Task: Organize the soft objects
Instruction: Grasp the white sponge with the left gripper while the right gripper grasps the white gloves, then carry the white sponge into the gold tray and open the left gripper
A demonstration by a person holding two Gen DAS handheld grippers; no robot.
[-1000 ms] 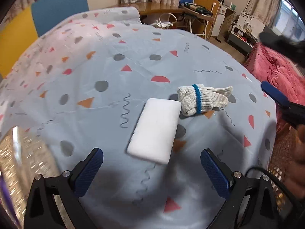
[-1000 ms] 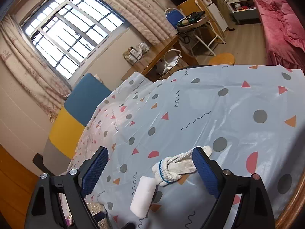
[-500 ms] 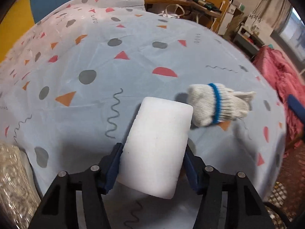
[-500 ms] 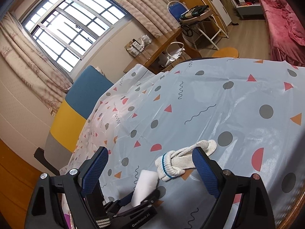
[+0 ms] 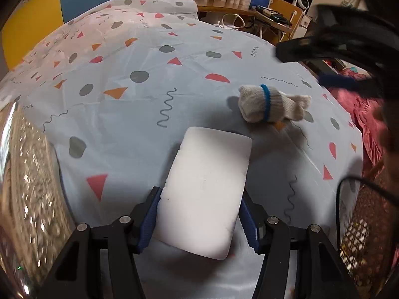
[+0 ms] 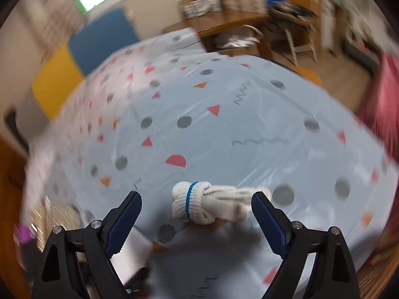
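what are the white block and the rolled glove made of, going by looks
White block: likely foam sponge, matte and fine-grained, with rounded corners. Rolled glove: knitted cotton-like yarn, off-white and ribbed, with a blue band at the cuff. Neither look settles the exact fibre or foam type.

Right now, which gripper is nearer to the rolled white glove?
Right. The right gripper hangs just above the glove, open jaws either side. The left gripper is apart from it, clamped on the white sponge.
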